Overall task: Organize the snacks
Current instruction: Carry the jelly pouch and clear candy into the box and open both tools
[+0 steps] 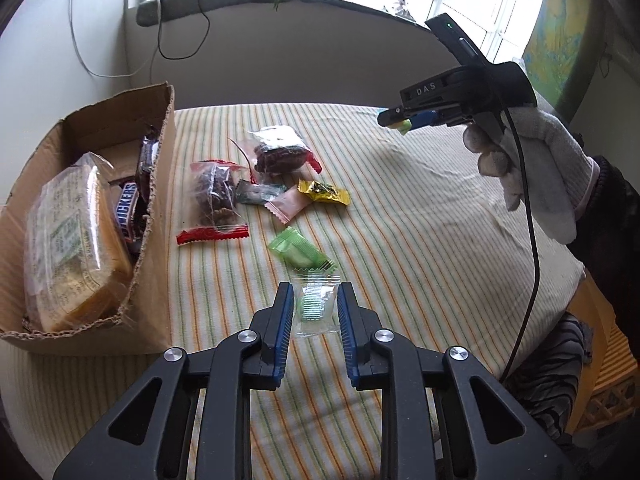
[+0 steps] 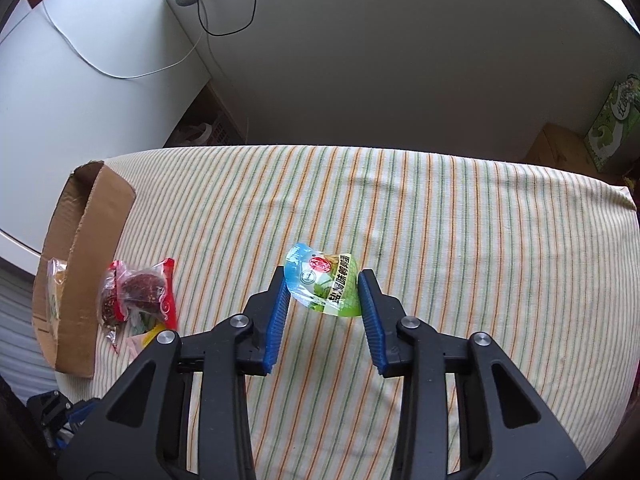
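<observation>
Candy in a clear packet (image 1: 314, 307) is sitting clamped in my left gripper (image 1: 313, 292); my right gripper (image 2: 324, 286) is clenching a green pouch (image 2: 323, 283), and the cardboard box (image 1: 158, 216) is hiding some snacks

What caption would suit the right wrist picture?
Right gripper fingers holding a green-and-blue snack packet above the striped tablecloth, cardboard box at left.

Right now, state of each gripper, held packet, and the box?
left gripper: shut on clear green packet, lifted off the cloth
right gripper: shut on green-blue pouch, held above the cloth
cardboard box: open-topped, torn rim, partly filled with snacks
red-edged date packets: loose on the cloth beside the box
</observation>
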Demonstrator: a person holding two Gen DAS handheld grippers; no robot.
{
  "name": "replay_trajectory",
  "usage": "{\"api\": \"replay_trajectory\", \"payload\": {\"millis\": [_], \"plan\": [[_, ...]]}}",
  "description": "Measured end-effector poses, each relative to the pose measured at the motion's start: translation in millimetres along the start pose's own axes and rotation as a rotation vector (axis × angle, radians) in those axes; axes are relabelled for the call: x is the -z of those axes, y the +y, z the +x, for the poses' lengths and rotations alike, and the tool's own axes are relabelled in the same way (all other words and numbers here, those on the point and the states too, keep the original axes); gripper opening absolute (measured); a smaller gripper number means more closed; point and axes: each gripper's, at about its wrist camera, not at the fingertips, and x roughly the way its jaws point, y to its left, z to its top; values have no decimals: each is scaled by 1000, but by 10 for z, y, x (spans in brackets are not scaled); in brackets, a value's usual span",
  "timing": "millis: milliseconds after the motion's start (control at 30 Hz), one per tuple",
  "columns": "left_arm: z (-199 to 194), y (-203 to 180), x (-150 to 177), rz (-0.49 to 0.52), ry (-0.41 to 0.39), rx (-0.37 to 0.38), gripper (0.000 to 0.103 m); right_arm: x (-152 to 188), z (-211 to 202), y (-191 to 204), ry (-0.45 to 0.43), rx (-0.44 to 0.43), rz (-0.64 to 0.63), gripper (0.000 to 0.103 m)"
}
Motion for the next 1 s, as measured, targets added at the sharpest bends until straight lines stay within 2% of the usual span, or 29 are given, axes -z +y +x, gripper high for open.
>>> {"api": "replay_trajectory", "payload": {"millis": [233,533,800,1000], "plan": [[-274,225,-124,-52,-74,-25,21,100,-316,319,-41,-66,-60,36],[-594,799,-393,-147,-172,-107,21,117,-538,1016,-72,-136,-189,36],[-662,1298,-580,-235,-192,-168,21,75,-506,1724,-92,-198,-284,36],[-661,1489,-634,-261,-199,-208,21,67,-422,2193,-90,-237,-342,36]]}}
